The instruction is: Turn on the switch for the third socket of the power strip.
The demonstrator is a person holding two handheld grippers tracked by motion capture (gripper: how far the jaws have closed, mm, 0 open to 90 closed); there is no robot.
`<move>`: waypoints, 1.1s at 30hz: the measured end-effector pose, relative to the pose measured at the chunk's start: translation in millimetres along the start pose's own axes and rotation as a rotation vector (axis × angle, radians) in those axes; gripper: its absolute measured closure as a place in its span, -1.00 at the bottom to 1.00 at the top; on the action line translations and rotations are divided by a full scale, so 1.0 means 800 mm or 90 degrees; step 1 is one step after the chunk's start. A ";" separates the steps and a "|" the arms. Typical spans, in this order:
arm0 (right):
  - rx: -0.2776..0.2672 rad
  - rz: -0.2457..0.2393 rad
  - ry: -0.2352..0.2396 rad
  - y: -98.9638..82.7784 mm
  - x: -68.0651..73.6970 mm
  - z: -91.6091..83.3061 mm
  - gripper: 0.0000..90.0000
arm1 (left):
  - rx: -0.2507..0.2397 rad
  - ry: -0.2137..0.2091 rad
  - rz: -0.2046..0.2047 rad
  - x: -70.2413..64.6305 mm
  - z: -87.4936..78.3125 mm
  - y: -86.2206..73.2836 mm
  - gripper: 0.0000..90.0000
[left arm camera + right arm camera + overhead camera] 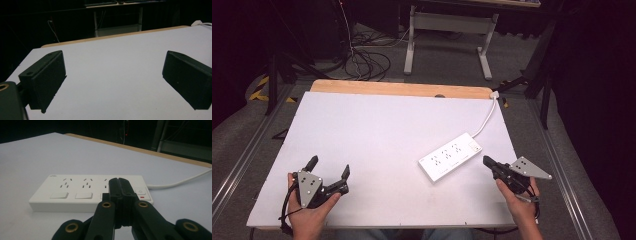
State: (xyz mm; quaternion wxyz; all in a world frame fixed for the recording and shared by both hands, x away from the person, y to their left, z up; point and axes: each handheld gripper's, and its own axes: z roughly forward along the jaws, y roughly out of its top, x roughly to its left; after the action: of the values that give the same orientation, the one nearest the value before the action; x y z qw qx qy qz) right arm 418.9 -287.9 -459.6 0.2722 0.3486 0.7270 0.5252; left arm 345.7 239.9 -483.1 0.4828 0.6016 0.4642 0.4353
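Right hand-held gripper (487, 161) closed, empty, near white power strip (450, 155), white table (372, 135)

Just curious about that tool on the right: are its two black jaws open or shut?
Shut. The right gripper has its jaws pressed flat together, nothing between them, pointing at the white power strip.

White power strip (450, 156) lies flat on the white table top, right of centre, long axis diagonal, sockets facing up. Three outlet groups, each with a white rocker below it (59, 195). Small red mark near the cord end, possibly an indicator. White cord (488, 116) leaves its far end toward the table's back-right corner.
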 end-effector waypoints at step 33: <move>0.046 -0.063 0.070 0.023 0.044 0.045 1.00 | 0.000 -0.004 0.001 -0.001 0.000 0.000 -0.87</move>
State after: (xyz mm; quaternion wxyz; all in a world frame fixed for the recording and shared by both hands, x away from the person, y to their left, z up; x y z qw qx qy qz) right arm 428.7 -235.5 -453.9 0.2446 0.2929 0.7756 0.5028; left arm 345.7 239.4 -483.1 0.4841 0.6033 0.4622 0.4336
